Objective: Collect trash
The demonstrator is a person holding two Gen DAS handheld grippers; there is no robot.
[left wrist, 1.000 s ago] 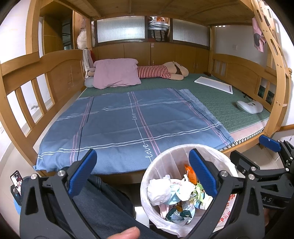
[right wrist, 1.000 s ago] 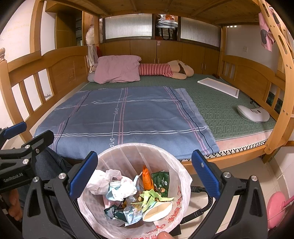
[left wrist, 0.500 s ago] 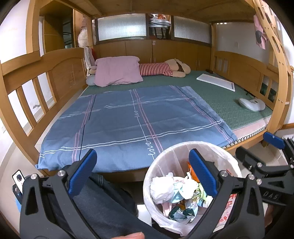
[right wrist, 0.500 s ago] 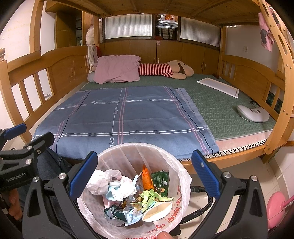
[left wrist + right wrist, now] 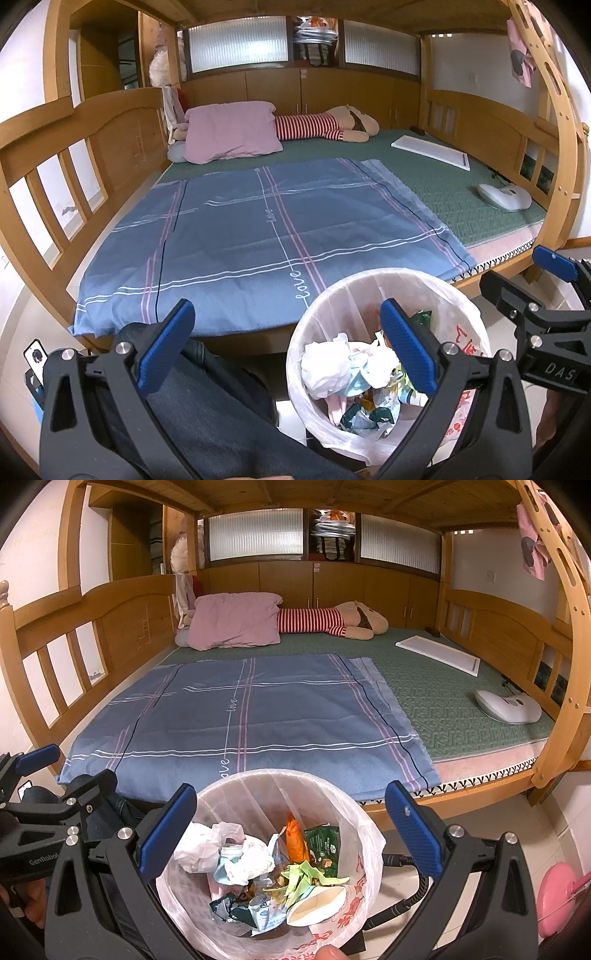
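Hovering over the trash bin (image 5: 273, 853), the right gripper (image 5: 286, 830) had its blue pads (image 5: 168, 829) spread wide apart and held nothing — the bin's rim sat between them in the right wrist view. The left gripper (image 5: 284, 349) was likewise fully spread and empty, its right pad in front of the bin (image 5: 388, 354) and its left pad over the person's jeans-clad leg (image 5: 207, 413). Each gripper showed at the edge of the other's view, side by side and apart.

The bin stood on the floor just near of the bed's wooden frame (image 5: 480, 786), lined with a thin white plastic bag (image 5: 362, 834) printed in red. Inside lay the collected trash: crumpled white tissue (image 5: 207, 843), an orange wrapper (image 5: 295, 836), a dark green packet (image 5: 323, 843), light green paper scraps (image 5: 303, 877) and a flattened paper cup (image 5: 317, 904).

Beyond the bin a blue plaid sheet (image 5: 240, 716) was spread flat over a green mat (image 5: 443, 694). At the far end rested a pink pillow (image 5: 236, 624) and a striped plush toy (image 5: 332, 622); on the right lay a white board (image 5: 439, 653) and a white device (image 5: 508, 705) — none blocking the bin.
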